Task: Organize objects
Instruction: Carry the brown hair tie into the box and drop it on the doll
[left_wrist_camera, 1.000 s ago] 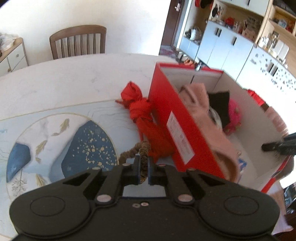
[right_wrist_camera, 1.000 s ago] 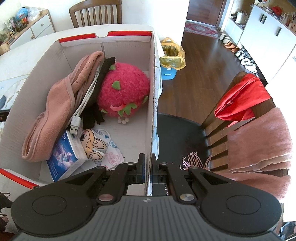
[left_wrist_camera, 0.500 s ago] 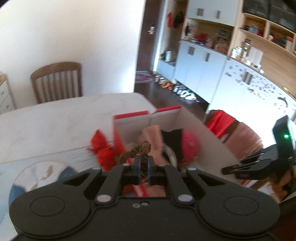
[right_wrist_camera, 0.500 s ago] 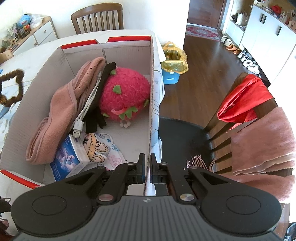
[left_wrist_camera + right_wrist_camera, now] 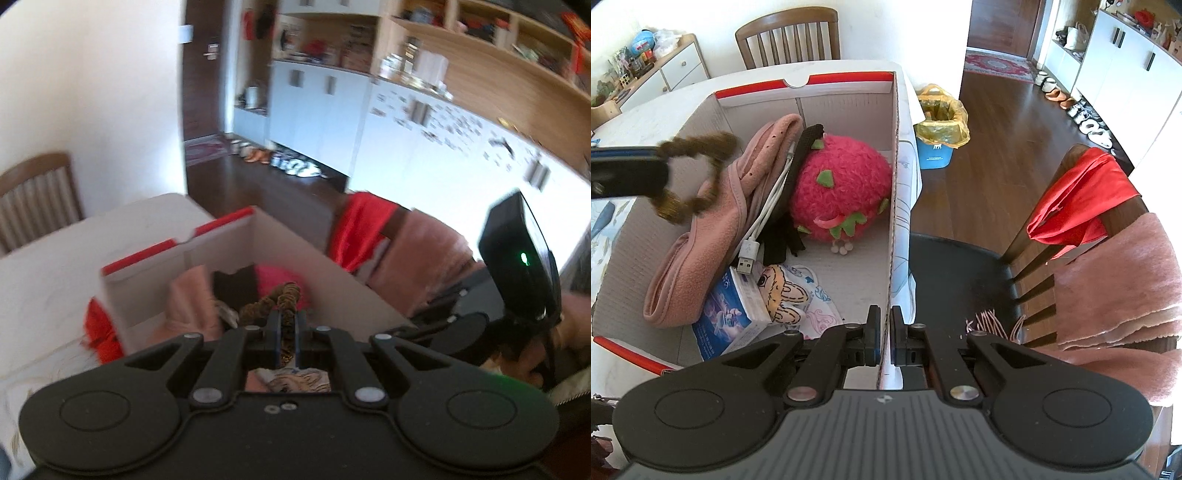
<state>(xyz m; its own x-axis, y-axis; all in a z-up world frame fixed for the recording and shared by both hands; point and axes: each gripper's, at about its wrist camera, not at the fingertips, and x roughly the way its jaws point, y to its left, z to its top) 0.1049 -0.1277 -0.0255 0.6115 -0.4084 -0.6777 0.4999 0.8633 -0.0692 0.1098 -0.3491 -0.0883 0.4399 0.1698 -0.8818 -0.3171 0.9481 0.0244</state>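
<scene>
In the left wrist view, the left gripper (image 5: pixel 285 339) had its fingers clamped on a brown beaded loop (image 5: pixel 275 300), which hung above the open red-and-white box (image 5: pixel 221 236); a red cloth bundle (image 5: pixel 99 332) lay on the bench (image 5: pixel 66 258) just outside the box's left wall, apparently not yet packed. In the right wrist view, the right gripper (image 5: pixel 885 334) had its fingers closed on the box's right wall, steadying it. The loop (image 5: pixel 692 173) was over the box's left side, above a pink garment (image 5: pixel 701 236). Already inside the box were a strawberry plush (image 5: pixel 840 188), a white cable (image 5: pixel 764 218) and a tissue pack (image 5: pixel 727 321). Releasing the loop and fetching the bundle seemingly remained.
</scene>
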